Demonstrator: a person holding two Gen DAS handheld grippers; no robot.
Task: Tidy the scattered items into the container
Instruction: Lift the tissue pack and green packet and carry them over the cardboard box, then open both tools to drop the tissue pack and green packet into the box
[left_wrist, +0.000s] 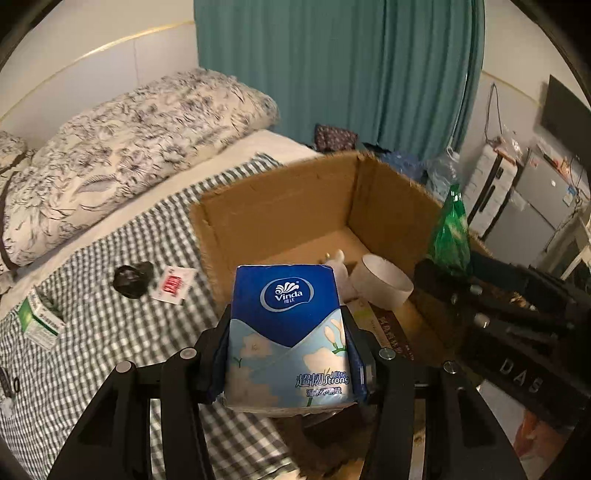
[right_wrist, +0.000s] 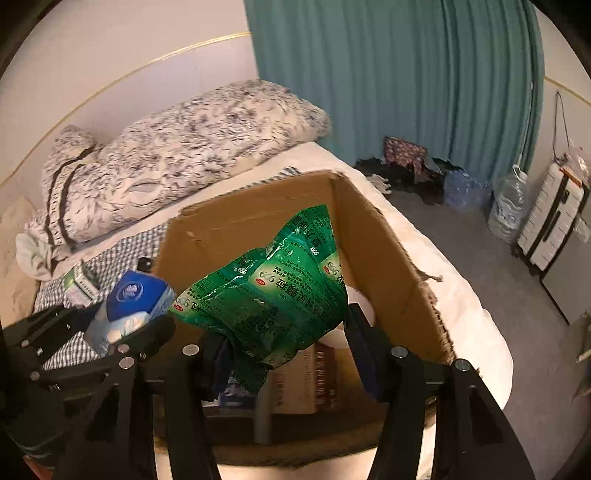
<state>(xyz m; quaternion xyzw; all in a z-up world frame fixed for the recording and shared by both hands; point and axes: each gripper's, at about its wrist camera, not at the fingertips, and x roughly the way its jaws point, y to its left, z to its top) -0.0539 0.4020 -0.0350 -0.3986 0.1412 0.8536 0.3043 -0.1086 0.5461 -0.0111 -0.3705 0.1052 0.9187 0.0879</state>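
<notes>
My left gripper (left_wrist: 286, 354) is shut on a blue Vinda tissue pack (left_wrist: 286, 332) and holds it over the near edge of the open cardboard box (left_wrist: 280, 206). It also shows in the right wrist view (right_wrist: 129, 306). My right gripper (right_wrist: 284, 339) has its jaws wide apart, with a green medicine bag (right_wrist: 273, 291) hanging against the left finger over the box (right_wrist: 369, 236). The bag also shows in the left wrist view (left_wrist: 448, 232). Inside the box lie a white cup (left_wrist: 384, 282), a small white figure (left_wrist: 338, 258) and a brown book (right_wrist: 306, 380).
On the checked blanket (left_wrist: 110, 332) lie a black lump (left_wrist: 131, 278), a red-and-white sachet (left_wrist: 171, 286) and a green-and-white carton (left_wrist: 40, 321). A patterned pillow (left_wrist: 140, 147) lies behind. A teal curtain (left_wrist: 332, 74), water bottles (right_wrist: 506, 206) and white cabinets (right_wrist: 550, 218) stand to the right.
</notes>
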